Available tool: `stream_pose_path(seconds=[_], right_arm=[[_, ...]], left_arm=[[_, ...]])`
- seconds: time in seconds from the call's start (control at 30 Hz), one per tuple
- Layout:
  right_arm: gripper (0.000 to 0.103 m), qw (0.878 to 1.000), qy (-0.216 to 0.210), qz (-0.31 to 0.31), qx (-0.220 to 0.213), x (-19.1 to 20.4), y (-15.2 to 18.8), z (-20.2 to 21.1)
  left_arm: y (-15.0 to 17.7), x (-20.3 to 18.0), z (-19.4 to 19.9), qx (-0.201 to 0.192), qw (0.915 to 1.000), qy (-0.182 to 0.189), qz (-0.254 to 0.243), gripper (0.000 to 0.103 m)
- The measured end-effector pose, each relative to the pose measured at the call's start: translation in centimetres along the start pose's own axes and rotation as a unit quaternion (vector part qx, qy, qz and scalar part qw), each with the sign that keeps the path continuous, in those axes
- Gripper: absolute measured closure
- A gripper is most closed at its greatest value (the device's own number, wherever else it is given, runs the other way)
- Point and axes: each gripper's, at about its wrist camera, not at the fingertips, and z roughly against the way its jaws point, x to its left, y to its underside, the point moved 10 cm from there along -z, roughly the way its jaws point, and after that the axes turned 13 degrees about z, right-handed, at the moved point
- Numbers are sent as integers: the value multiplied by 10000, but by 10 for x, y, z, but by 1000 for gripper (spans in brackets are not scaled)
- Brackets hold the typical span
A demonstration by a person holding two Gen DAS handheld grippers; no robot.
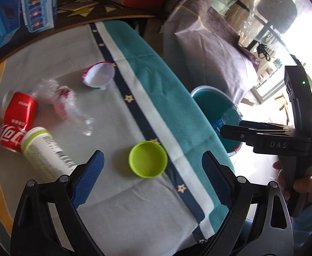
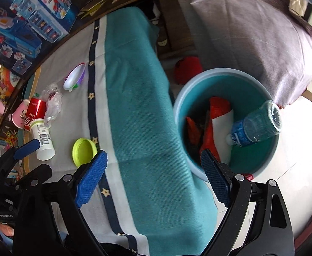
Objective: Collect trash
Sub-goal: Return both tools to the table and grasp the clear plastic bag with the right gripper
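My left gripper (image 1: 152, 171) is open above the grey tablecloth (image 1: 124, 209). A lime green lid (image 1: 148, 159) lies on the cloth between its blue pads, and neither pad touches it. To the left lie a white tube with a lime cap (image 1: 43, 149), a red cola can (image 1: 17, 123), crumpled clear plastic (image 1: 64, 100) and a tipped white cup (image 1: 99, 74). My right gripper (image 2: 153, 170) is open and holds nothing, over the cloth's teal band (image 2: 139, 106) at the table edge. Beside it a teal bin (image 2: 177, 106) holds a water bottle (image 2: 256, 125) and red wrappers (image 2: 216, 108).
A hand (image 1: 301, 183) grips the right tool at the right of the left wrist view. Blue toy boxes (image 2: 28, 21) line the table's far left. A pink cup (image 2: 19, 113) stands by the can. A lilac-covered seat (image 2: 252, 38) lies behind the bin, a red object (image 2: 188, 70) on the floor.
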Motion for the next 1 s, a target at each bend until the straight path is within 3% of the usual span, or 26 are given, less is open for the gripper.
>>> stream_pose_path(seconds=[0.23,0.43,0.57,0.8,0.83,0.9,1.0], right_arm=[[18,9979,-120,615,153,69,-28,-14],[18,9946,-223,1000,162,120,-55,-25],[18,9929,-337,1127,179,147,-69,-34],[18,9900,-416,1329,212,176,-92,-54],[21,9898,-445,1338,203,179,-96,-56],[35,9893,-514,1347,226,186,-104,-63],[43,9878,-598,1404,302,196,-113,-75]], left_arm=[[-14,86,51,-478,9967,-280,586,10],[-17,172,78,-763,9859,-562,1376,8],[-12,220,83,-895,9769,-837,1754,8],[-5,258,64,-714,9718,-1009,2010,8],[-6,262,61,-711,9712,-1055,2017,8],[-9,268,57,-750,9700,-1154,2005,8],[-13,275,54,-777,9685,-1181,2052,8]])
